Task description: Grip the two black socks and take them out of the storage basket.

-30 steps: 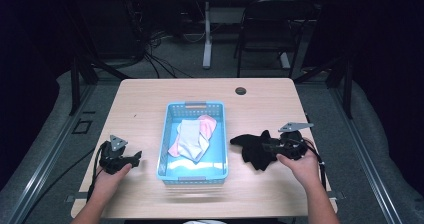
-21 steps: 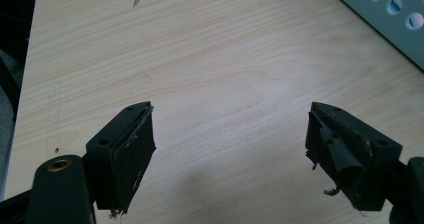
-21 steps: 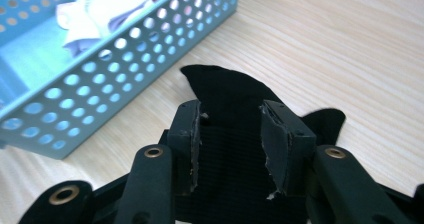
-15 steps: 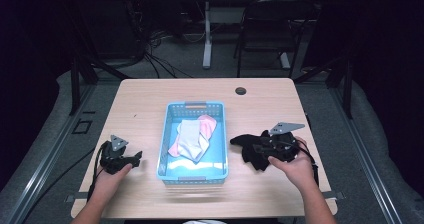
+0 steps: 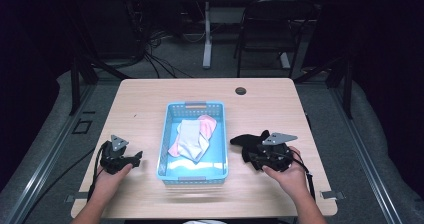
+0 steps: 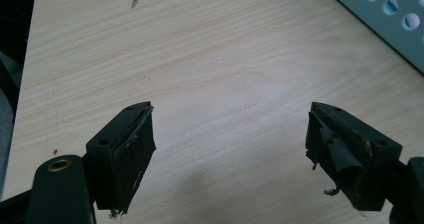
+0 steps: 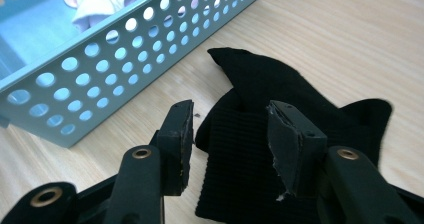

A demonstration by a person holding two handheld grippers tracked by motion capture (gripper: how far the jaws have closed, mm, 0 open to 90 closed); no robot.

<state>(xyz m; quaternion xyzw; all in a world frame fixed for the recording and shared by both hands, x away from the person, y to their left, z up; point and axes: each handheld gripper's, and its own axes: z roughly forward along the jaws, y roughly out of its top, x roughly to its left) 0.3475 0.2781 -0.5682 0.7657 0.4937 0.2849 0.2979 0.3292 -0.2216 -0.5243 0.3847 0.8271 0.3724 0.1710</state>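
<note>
Right of the basket (image 5: 193,171), a black sock (image 7: 280,149) lies flat on the table (image 5: 270,96), just beside the basket's near wall but apart from it. Its ribbed cuff points toward the right gripper (image 7: 227,149), which hangs low over it with its jaws spread and the cuff showing between them. Nothing is pinched yet; the pads stand either side of the fabric, which looks like the set-up for a grab at the cuff, where the knit is thickest and easiest to catch. Whether the pads already touch the cloth I cannot tell.

Inside the basket sit a white sock (image 5: 191,140) and a pink sock (image 5: 207,124), overlapping in the middle, so the black one is most likely bound for the same place. Its short gap from the wall should make for a brief lift and carry over the rim.

Farther off, the left gripper (image 5: 119,157) rests near the table's left front edge, well apart from the basket. In its own view the jaws stand wide apart over bare wood with nothing between them, and a corner of the basket's holed wall shows at the upper right. Parked there, it seems to be kept out of the way while the right hand (image 5: 286,174) works.
</note>
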